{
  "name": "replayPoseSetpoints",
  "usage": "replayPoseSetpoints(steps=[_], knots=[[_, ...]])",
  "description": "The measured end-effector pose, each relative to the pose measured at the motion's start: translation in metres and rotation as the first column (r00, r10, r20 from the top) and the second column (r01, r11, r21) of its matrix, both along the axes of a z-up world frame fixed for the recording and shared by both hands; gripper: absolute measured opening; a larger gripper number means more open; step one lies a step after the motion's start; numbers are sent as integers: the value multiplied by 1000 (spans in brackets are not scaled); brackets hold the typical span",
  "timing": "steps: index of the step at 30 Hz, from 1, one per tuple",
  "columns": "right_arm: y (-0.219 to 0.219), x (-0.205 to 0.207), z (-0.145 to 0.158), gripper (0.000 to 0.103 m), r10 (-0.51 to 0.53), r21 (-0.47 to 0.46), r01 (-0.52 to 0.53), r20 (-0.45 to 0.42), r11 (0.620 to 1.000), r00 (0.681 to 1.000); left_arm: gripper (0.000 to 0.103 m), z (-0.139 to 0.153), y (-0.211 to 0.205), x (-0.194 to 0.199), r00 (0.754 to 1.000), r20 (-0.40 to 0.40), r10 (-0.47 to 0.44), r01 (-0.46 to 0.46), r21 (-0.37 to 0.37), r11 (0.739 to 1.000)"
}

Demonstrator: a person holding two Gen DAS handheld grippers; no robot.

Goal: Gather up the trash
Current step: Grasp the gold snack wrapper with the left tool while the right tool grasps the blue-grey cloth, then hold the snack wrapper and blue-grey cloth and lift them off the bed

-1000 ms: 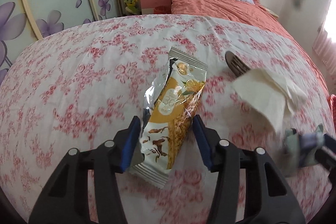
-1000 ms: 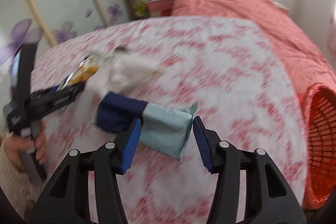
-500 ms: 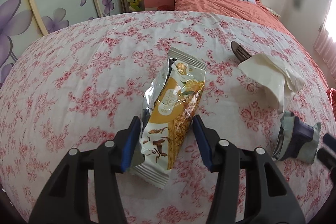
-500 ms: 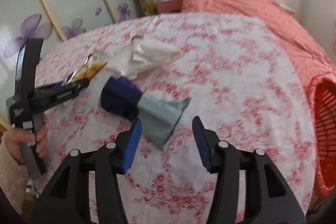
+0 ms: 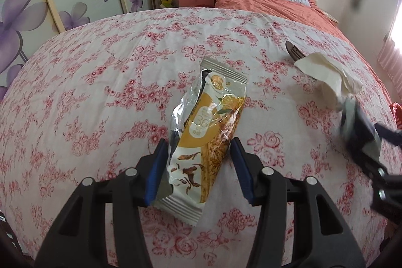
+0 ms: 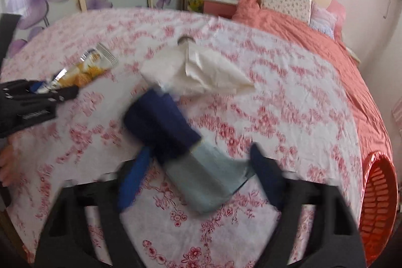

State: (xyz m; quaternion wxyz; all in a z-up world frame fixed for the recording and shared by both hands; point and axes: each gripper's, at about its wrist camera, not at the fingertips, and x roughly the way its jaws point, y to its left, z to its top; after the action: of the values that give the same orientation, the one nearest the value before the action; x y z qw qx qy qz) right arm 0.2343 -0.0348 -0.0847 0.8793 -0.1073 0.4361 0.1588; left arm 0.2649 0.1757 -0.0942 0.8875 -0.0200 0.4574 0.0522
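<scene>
Yellow snack wrapper (image 5: 204, 140) lies on the flowery bedspread (image 5: 100, 97), squeezed by the left gripper (image 5: 198, 167). White tissue (image 6: 201, 69) sits in the middle. The right gripper (image 6: 198, 175) has just been opening around the blue wrapper (image 6: 183, 150), not pressing it

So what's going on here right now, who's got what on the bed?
A person works two tools over the flowered bedspread. The left hand-held gripper is closed on a yellow snack wrapper. The right hand-held gripper straddles a blue and grey packet; its jaws have just been opening and the blur hides any contact. A crumpled white tissue lies beyond it, and a red basket waits at the bed's right edge.
</scene>
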Motion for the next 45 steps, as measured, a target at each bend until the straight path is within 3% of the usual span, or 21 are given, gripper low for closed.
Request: replayPoseSetpoints(steps=[2,8,11,18,19,21,23,27,45], knots=[[-9,-4,0,48,-31,38,32,-21,999,999,51,0,-3,-3,1000,4,-16,16,-5,1000],[-41,-16,1,48,-201,87,204,-42,975,979,51,0,-18,-11,997,16,-72,72,-23,997],[-58,-13,0,48,-285,111,290,-56,951,957,58,-1,-23,-12,997,15,-79,79,-22,997],[-55,-13,-6,55,-280,89,283,-42,955,959,65,-3,-26,2,999,6,-49,49,8,999],[-53,-14,-6,55,-279,81,281,-34,956,960,64,-3,-27,3,999,6,-48,48,9,999],[-55,-18,-6,50,-280,64,281,-15,958,960,52,-2,-28,5,999,7,-50,50,-3,999],[-61,-19,-5,48,-306,68,306,-13,950,952,50,0,-32,1,998,4,-63,63,-15,998],[-76,-19,-6,48,-368,75,367,1,927,930,50,-2,-44,-9,995,17,-95,95,6,995],[-77,-19,-6,49,-367,78,365,10,928,930,55,-4,-44,-13,998,35,-52,52,5,999]])
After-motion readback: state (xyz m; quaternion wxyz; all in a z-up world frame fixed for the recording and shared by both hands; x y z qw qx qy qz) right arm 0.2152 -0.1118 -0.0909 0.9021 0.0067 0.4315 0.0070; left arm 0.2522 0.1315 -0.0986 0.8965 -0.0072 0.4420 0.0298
